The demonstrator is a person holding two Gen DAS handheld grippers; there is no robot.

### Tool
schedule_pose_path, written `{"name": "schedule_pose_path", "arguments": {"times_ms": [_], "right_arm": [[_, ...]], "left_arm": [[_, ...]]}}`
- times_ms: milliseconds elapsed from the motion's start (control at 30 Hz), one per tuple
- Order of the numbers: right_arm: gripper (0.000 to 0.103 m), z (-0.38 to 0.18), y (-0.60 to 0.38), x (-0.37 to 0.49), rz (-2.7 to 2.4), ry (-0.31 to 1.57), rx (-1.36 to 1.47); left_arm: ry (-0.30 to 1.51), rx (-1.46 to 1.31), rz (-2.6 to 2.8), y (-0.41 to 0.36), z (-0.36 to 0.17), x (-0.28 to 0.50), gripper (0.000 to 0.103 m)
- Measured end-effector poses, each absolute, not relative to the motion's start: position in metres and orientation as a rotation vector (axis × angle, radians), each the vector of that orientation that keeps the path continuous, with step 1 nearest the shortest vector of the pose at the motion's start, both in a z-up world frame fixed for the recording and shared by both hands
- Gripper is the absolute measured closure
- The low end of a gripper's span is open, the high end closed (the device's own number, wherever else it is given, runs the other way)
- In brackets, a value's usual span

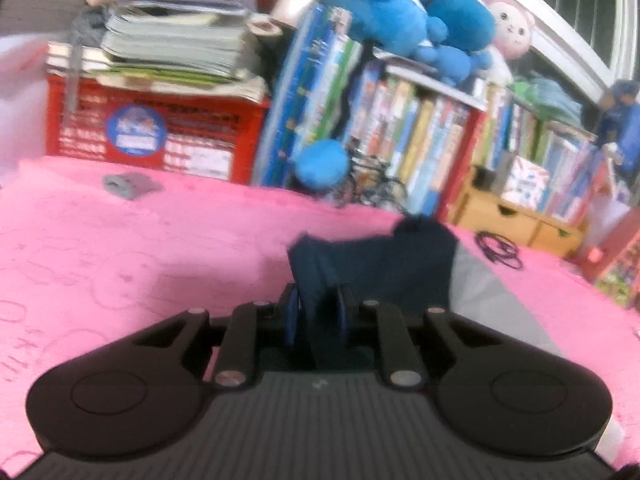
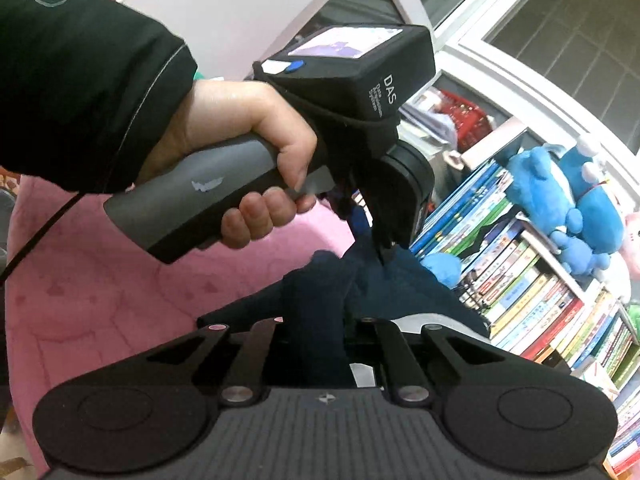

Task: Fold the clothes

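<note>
A dark navy garment [image 1: 384, 264] with a grey panel [image 1: 492, 292] is lifted above the pink blanket [image 1: 120, 264]. My left gripper [image 1: 317, 312] is shut on a bunched edge of the navy cloth. In the right wrist view my right gripper [image 2: 314, 320] is shut on another fold of the same garment [image 2: 400, 284]. The left gripper [image 2: 386, 256], held in a hand with a black sleeve, pinches the cloth just beyond it. The two grips are close together, and the cloth hangs between them.
The pink blanket [image 2: 100, 280] covers the surface. Behind it stand a red crate [image 1: 160, 136] stacked with papers, rows of books [image 1: 420, 136], blue plush toys [image 1: 420, 16], a wooden drawer box [image 1: 516, 220] and a black cable [image 1: 500, 250]. A small grey item [image 1: 128, 184] lies far left.
</note>
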State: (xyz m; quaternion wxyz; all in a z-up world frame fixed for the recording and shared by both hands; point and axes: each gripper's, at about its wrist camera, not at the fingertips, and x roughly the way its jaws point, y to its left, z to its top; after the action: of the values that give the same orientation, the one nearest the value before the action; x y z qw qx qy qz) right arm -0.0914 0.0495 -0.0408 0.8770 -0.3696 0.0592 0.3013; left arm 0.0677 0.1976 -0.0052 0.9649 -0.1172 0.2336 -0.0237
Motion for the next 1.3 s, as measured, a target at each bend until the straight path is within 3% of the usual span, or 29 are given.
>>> {"name": "schedule_pose_path", "arguments": {"times_ms": [167,367,467,600,867,1100,1300], "right_arm": [[0.091,-0.045,0.051,-0.088,0.634,0.123,-0.774],[0.088,-0.054,0.059,-0.092,0.647,0.115,-0.824],[0.081,-0.057,0.056,-0.097,0.66,0.098,-0.84],[0.052,-0.048,0.025,-0.105,0.681,0.117,-0.755],[0.036,-0.037,-0.076,-0.1,0.463,0.217,-0.578],[0.037,-0.04,-0.141,-0.08,0.313,0.349,-0.416],[0.041,-0.05,-0.139,-0.078,0.345,0.357,-0.436]], "left_arm": [[0.378,-0.172,0.053,0.198,0.012,0.047,0.085],[0.337,0.181,-0.171,0.125,0.011,0.036,0.078],[0.422,0.306,-0.173,0.101,-0.014,0.047,0.077],[0.449,0.288,-0.15,0.109,-0.026,0.045,0.078],[0.493,0.252,-0.074,0.136,-0.033,0.041,0.077],[0.49,0.234,-0.027,0.141,-0.031,0.028,0.078],[0.431,0.189,-0.047,0.136,-0.008,0.003,0.075]]}}
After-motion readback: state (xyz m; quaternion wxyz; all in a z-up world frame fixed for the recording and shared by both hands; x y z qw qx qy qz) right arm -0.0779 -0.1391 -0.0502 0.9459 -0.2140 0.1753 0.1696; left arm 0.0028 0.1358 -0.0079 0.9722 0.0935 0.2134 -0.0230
